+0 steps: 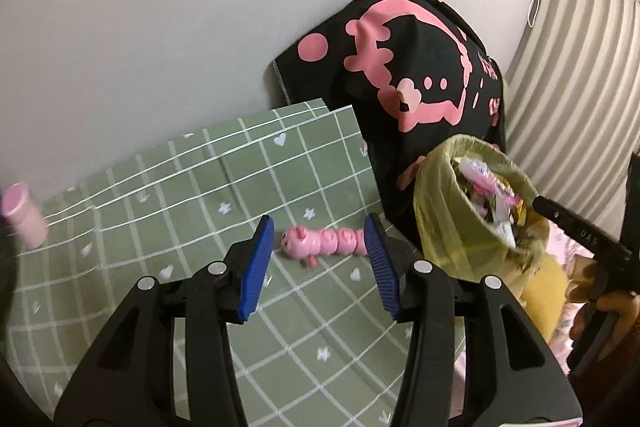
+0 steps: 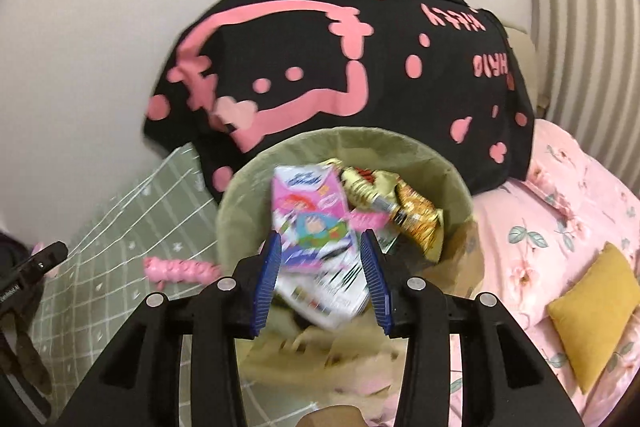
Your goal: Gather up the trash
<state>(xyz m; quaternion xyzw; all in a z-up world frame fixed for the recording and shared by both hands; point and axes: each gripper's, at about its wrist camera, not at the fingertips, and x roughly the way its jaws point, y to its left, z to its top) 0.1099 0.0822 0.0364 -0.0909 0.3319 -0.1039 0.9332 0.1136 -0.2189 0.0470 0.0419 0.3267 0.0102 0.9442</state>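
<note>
A bin lined with a yellow-green bag point(image 2: 248, 187) stands on the bed, full of wrappers; it shows at the right of the left wrist view point(image 1: 448, 211). My right gripper point(image 2: 320, 267) is open just above the bin, over a pink and white carton point(image 2: 316, 227) that lies in the bin, apart from the blue pads point(image 2: 267, 275). A gold snack wrapper point(image 2: 416, 215) lies beside the carton. My left gripper point(image 1: 320, 267) is open and empty above a green checked sheet point(image 1: 180, 187), with a pink caterpillar toy point(image 1: 320, 241) beyond its tips.
A black cloth with pink print point(image 2: 340, 67) covers something against the white wall behind the bin. A pink cylinder point(image 1: 24, 219) lies at the left. A pink floral quilt point(image 2: 560, 211) and a yellow cushion point(image 2: 596, 311) are at the right. Striped curtains point(image 1: 572, 75) hang beyond.
</note>
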